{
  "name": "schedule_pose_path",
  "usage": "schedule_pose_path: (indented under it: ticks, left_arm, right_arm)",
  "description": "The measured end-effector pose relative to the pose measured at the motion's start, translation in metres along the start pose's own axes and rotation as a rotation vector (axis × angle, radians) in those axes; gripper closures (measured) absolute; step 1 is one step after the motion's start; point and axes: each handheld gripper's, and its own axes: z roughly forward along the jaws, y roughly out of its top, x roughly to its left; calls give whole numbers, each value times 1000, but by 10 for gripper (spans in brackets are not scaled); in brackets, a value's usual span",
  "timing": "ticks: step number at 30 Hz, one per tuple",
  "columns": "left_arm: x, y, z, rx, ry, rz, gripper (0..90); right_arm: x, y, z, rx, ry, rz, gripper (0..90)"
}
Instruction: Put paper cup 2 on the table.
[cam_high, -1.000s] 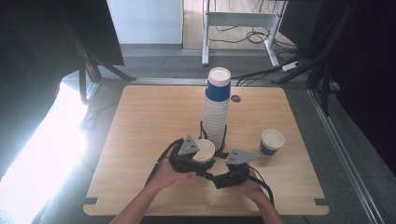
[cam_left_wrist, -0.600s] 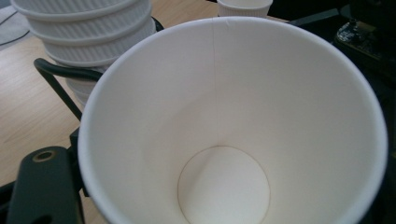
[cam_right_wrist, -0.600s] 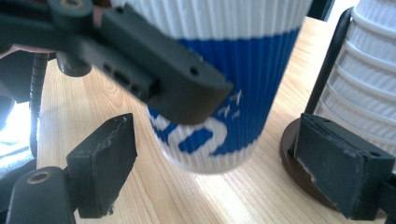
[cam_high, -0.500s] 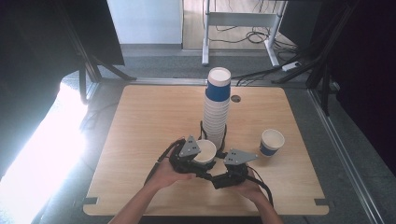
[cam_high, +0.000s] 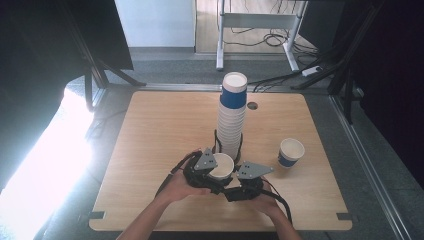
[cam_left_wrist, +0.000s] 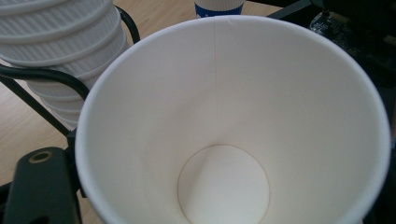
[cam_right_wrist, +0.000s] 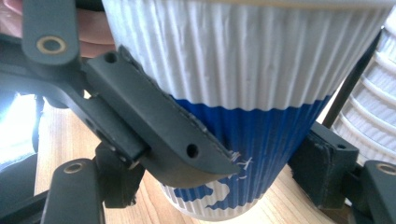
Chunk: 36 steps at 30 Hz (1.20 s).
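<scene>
A light wooden table (cam_high: 150, 150) carries a tall stack of ribbed white paper cups topped by a blue-banded one (cam_high: 232, 115), standing in a black wire holder. Well to its right a single blue-and-white paper cup (cam_high: 291, 152) stands upright. At the near edge, just before the stack, both hands meet around a ribbed white paper cup with a blue lower band (cam_right_wrist: 247, 79), mouth up. The right gripper (cam_high: 239, 185) has just been closing and now clamps its wall; the left gripper (cam_high: 202, 172), jaws just easing apart, sits against it, grip unclear
</scene>
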Motion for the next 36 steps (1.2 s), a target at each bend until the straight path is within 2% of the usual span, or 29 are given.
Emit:
schedule_pose_path:
  ticks: [6, 8, 10, 16, 19, 23, 29, 34, 36]
  left_arm:
    - [-3, 0, 0, 1, 3, 28, 181]
    - [-3, 0, 1, 7, -14, 36, 183]
    - [-5, 0, 1, 18, -1, 56, 182]
    - [-4, 1, 0, 0, -3, 39, 158]
    - [-2, 1, -7, -55, -18, -4, 121]
    - [-1, -1, -17, -103, -26, -25, 86]
    - [2, -10, -36, -211, -31, -118, 84]
    - [7, -24, -47, -252, -1, -166, 85]
    - [9, -32, -51, -267, 9, -198, 87]
  right_arm:
    - [0, -2, 1, -12, 16, 8, 259]
    - [1, -1, 2, -9, 21, 10, 242]
    - [2, 0, 3, -6, 20, 6, 247]
    - [2, 0, 0, -15, 6, -13, 268]
    - [0, -2, -2, -14, -13, -11, 269]
    - [-5, -4, -7, -27, -27, 5, 270]
    - [-7, -4, -13, -55, -51, 18, 270]
    - [-7, -5, -17, -68, -76, 19, 270]
    - [-7, -6, -20, -78, -92, 24, 270]
